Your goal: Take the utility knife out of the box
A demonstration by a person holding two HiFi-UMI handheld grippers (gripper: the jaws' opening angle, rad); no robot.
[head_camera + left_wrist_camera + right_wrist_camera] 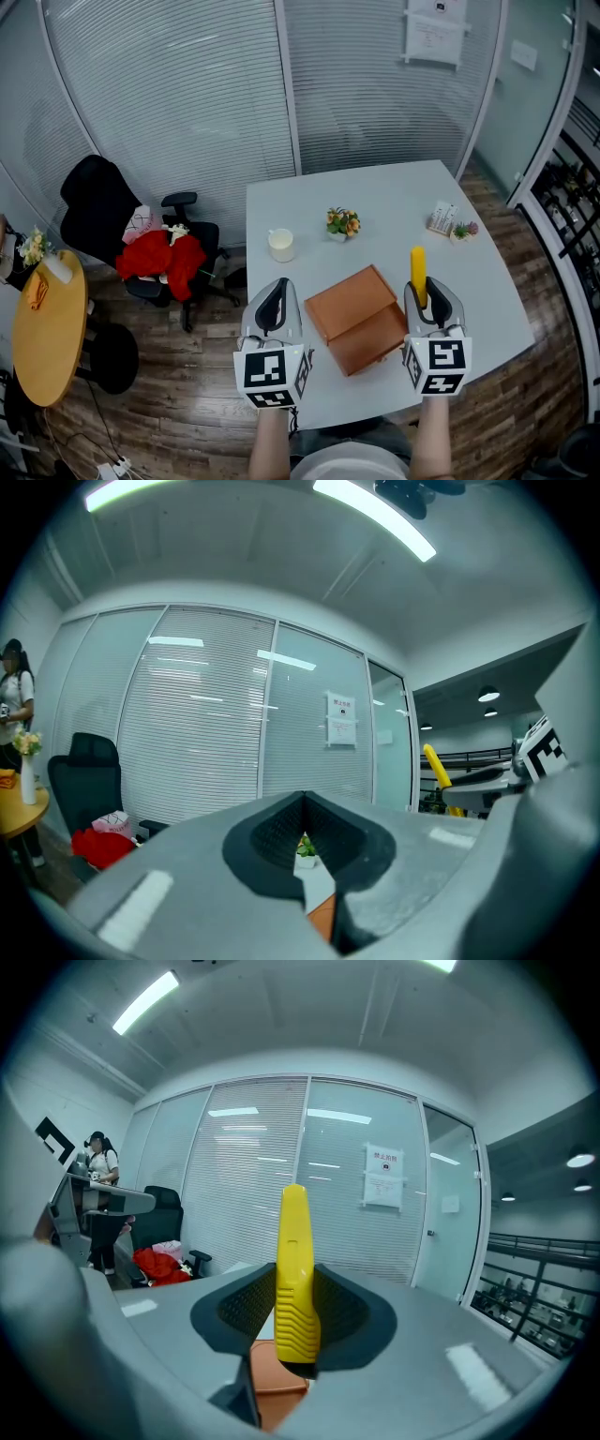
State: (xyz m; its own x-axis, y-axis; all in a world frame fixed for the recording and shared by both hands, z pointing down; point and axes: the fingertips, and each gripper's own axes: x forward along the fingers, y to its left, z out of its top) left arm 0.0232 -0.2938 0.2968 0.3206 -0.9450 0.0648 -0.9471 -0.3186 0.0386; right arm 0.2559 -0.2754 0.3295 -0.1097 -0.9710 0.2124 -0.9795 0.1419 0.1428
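1. A white table (394,202) is filling the centre of the head view, in front of a glass wall with blinds (187,84).
2. A black office chair (98,206) is standing at the left of the frame, apart from the table, and is carrying a red cloth (159,258) on its seat.
3. A round wooden side table (47,342) is showing at the far left edge.
4. A brown box (361,319) is lying on the table in the lower centre of the frame, between the two grippers.
5. The left gripper (275,292) is hovering at the lower left of the box. In the left gripper view its jaws (302,803) are pressing together at the tips with nothing between them.
6. The right gripper (429,295) is hovering at the lower right of the box, and its jaws are pinching the utility knife.
7. The yellow utility knife (418,272) is out of the box and is standing upright from the right gripper. In the right gripper view (295,1269) it is rising between the pads, in the middle of the frame.
8. A white cup (280,245) is sitting on the table, at the upper left of the box.
9. A small potted flower (342,222) is sitting on the table just right of the cup, above the box.
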